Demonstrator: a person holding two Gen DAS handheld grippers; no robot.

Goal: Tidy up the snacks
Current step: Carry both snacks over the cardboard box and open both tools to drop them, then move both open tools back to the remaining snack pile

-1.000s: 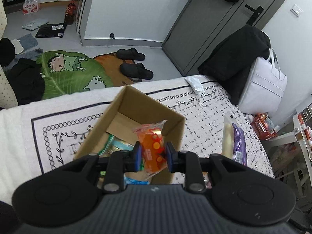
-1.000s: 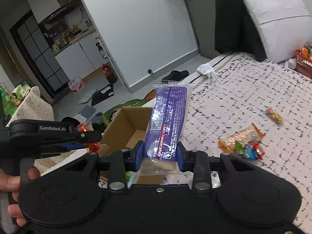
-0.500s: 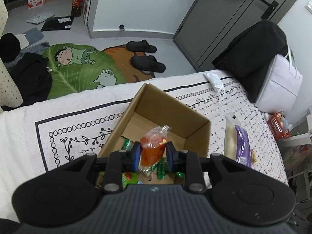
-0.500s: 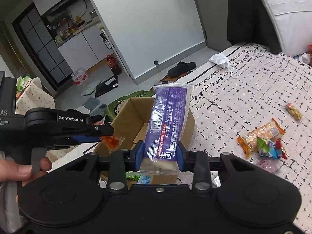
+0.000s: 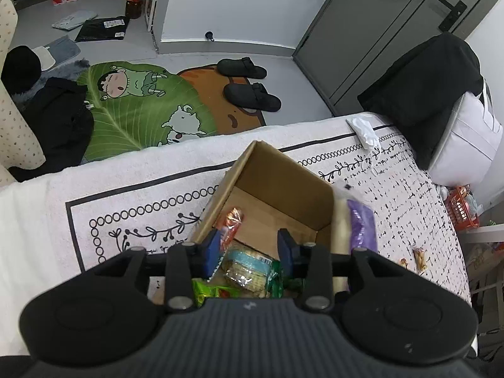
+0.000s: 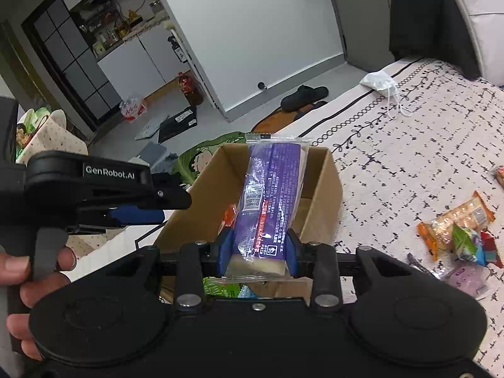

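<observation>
Between the right gripper's [image 6: 257,253] pads a purple packet [image 6: 271,201] stood clamped upright above the cardboard box [image 6: 324,189]. The left gripper [image 5: 249,249] had just been opening, its jaws apart, the orange snack [image 5: 231,223] against its left pad, over the box on the bed [image 5: 126,189].

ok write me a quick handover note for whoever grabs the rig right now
Left hand-held gripper: open over the box. Its jaws have just been opening; the orange packet sits by the left pad, dropping in.
Right hand-held gripper: shut on the purple pack, held upright over the box's near right side.
Done: several snacks already lie in the box.
Left: release the purple pack into the box, then fetch the loose snacks on the bedspread to the right.
</observation>
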